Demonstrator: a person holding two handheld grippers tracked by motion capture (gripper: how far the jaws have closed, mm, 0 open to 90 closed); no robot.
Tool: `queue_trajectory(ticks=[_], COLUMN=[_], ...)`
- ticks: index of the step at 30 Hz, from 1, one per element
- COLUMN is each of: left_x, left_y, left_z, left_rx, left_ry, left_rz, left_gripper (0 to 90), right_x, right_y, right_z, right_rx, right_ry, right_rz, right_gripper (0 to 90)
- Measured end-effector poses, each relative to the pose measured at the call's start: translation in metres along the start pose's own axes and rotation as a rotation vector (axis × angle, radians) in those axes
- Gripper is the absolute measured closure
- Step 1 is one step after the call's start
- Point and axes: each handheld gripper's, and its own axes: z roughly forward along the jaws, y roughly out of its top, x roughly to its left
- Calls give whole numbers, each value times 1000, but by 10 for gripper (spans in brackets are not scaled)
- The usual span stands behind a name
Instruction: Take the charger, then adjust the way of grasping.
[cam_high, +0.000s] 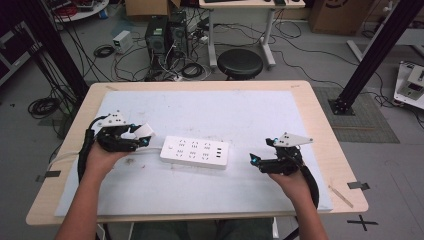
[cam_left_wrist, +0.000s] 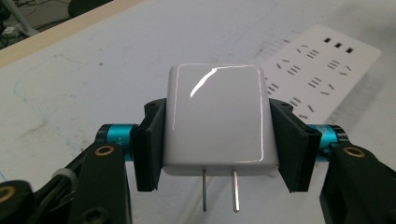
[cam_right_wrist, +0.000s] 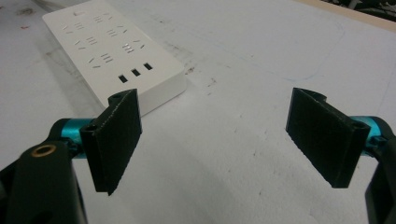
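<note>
High view: left tool (cam_high: 141, 134) clamps one charger (cam_left_wrist: 215, 119); right tool (cam_right_wrist: 229, 140) gapes beside one power strip (cam_high: 195, 152).

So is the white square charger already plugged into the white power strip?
Out. The white square charger sits between the left gripper jaws, prongs bare, apart from the white power strip.

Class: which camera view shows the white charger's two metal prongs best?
The left gripper view: the white charger sits clamped between the left gripper's jaws, prongs plainly visible. The high view shows the charger as a small white block, prongs too small to tell.
</note>
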Motion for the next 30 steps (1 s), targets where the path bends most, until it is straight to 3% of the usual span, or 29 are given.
queue_trajectory(ticks=[8,15,18,25,30], left_x=[-7,-33,-47,-85,-107], left_y=[8,19,18,11,4], left_z=[-5,-4,1,17,31], left_rx=[-1,-30,-47,-84,-116], left_ry=[-12,-70,-111,-202,-206], left_rz=[54,148,185,316,374], left_gripper=[424,424,424,423,424], right_x=[0,8,15,37,52], right_y=[7,13,15,20,20], right_z=[1,-1,-3,1,11], right_rx=[-6,-3,5,15,39], right_ry=[-4,34,74,198,255], right_rz=[0,3,2,17,20], right_gripper=[185,185,185,185,185])
